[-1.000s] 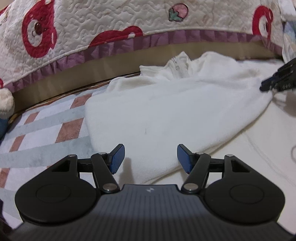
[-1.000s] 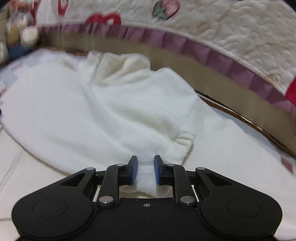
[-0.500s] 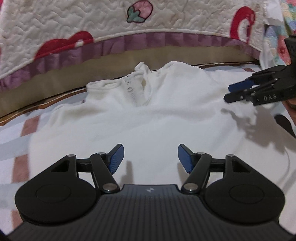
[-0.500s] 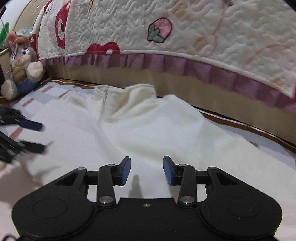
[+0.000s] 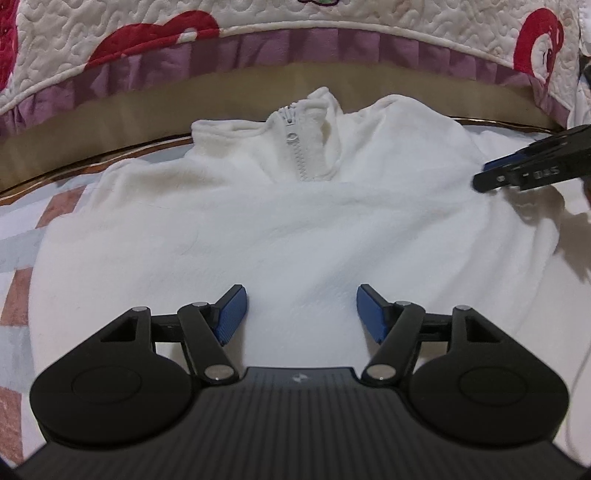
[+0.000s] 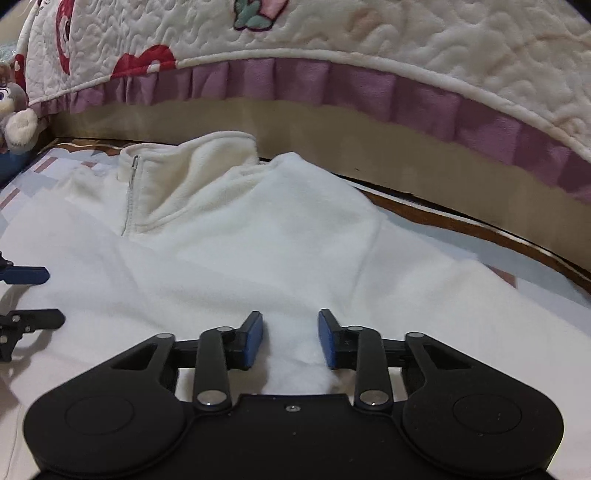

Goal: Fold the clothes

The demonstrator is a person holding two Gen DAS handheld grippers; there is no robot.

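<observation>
A white fleece top (image 5: 295, 229) lies spread on a checked blanket, its zip collar (image 5: 299, 147) at the far side. My left gripper (image 5: 299, 308) hovers open over the lower middle of the top, nothing between its blue pads. The right gripper (image 5: 532, 171) reaches in from the right edge over the top's right shoulder. In the right wrist view the top (image 6: 258, 236) fills the middle, collar (image 6: 177, 173) to the left. My right gripper (image 6: 290, 334) is closing with a raised fold of fleece between its jaws; the pads do not press on it. The left gripper (image 6: 37, 297) shows at the left edge.
A quilted bed cover (image 5: 258, 14) with red prints and a purple ruffle (image 6: 332, 88) hangs over a tan bed side (image 5: 221, 99) just behind the top. A plush toy (image 6: 14, 110) sits at the far left. The checked blanket (image 5: 18, 258) extends leftwards.
The right gripper let go of the sleeve cuff it was holding, opened wide, then narrowed again. Both grippers moved inward over the top; the collar now sits centred ahead of the left gripper.
</observation>
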